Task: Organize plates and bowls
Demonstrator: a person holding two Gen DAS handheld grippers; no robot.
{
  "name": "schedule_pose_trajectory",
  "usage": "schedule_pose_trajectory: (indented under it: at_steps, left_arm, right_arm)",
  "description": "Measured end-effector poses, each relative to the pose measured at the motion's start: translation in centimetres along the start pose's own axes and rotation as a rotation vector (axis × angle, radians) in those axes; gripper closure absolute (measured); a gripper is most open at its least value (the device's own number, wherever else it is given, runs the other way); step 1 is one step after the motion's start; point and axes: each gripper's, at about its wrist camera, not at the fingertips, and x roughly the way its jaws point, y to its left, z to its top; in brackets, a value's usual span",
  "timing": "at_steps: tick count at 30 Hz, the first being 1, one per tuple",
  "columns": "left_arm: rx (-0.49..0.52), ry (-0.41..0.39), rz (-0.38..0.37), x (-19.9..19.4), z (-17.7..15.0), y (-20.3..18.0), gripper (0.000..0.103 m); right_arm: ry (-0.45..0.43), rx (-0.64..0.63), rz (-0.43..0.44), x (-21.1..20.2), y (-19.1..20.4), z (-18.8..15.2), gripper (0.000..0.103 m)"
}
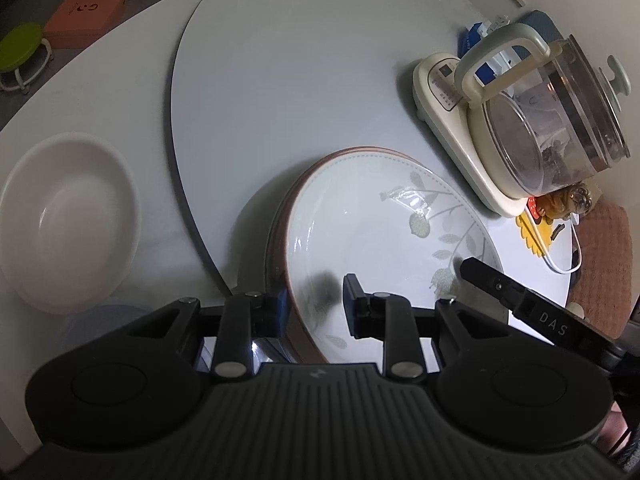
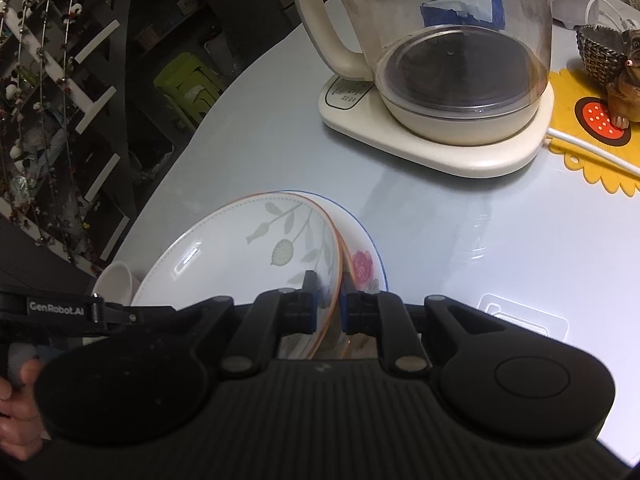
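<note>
Both grippers, left (image 1: 316,300) and right (image 2: 329,300), pinch the leaf plate (image 2: 240,256) by its rim, tilted over a rose plate (image 2: 366,266) at the kettle's (image 2: 440,60) seven o'clock; glazed, stiff, breakable, likely slippery.

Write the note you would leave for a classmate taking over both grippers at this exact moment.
Right gripper: shut on the rim of the leaf-pattern plate, which is held tilted.
Left gripper: straddles the opposite rim of the same plate; whether its pads press is unclear.
Under it lies a rose-pattern plate with a blue edge, on the table.
White bowl sits alone at the left, beside the turntable.
Done: plate brought over the other.
Left: lower and release it, then deal with the bowl.
</note>
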Motion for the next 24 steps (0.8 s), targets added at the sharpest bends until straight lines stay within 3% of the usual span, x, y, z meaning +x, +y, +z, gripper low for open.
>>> schedule_pose_trajectory:
  at_steps: [7, 12, 15, 24]
  left_arm:
    - [-0.11, 0.065, -0.059, -0.9, 0.6, 1.6, 0.073]
    - [-0.102, 0.104, -0.023, -1.0, 0.7, 1.6, 0.073]
    - [-0.112, 0.139, -0.041, -0.9, 0.2, 2.0, 0.073]
    - [-0.058, 0.077, -0.05, -3.4, -0.2, 1.8, 0.073]
  right_arm:
    - [0.024, 0.064, 0.005, 0.3, -0.3, -0.4, 0.089]
    - [0.013, 0.074, -0.023, 0.2, 0.2, -0.6, 0.09]
    - [0.003, 0.124, -0.051, 0.0, 0.3, -0.7, 0.088]
    - [-0.056, 0.088, -0.151, -1.3, 1.9, -1.2, 0.087]
